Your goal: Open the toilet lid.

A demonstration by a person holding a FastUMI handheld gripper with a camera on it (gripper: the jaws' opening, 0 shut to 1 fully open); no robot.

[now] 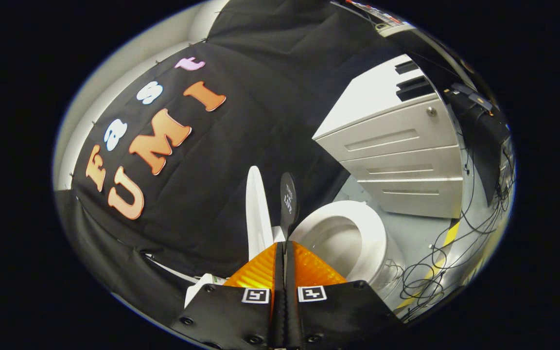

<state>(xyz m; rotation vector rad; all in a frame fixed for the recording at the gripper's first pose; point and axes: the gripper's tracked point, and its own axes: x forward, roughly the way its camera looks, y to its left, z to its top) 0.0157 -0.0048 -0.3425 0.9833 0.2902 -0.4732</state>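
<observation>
**Lid tab pinched, lid up on edge**

Gripper (285, 245) sits at bottom centre of the frame, fingers (260, 270) closed to a thin seam with almost no gap between them. A dark oval tab (288, 199) sticks up out of that seam, just above the fingertips; both fingers look pressed on its lower end. The tab carries some printed wording, not read here.

Toilet lid (257, 214) stands right beside the tab, on its left, seen nearly edge-on as a tall white sliver in the lower centre. It is raised well clear of the seat, close to upright. Whether the tab is fixed to the lid cannot be told from this angle, though the two touch or nearly touch near the base.

Toilet seat (375, 238) and the open bowl lie lower right of centre, just beyond the fingers and to their right, fully exposed.

White drawer cabinet (396, 160) fills the upper right, three drawer fronts showing, standing behind the toilet. Loose black cables (430, 272) lie tangled on the grey floor at lower right, near a yellow-and-black tape strip (450, 233). Black cloth wall (241, 160) covers the left and centre behind the lid.
</observation>
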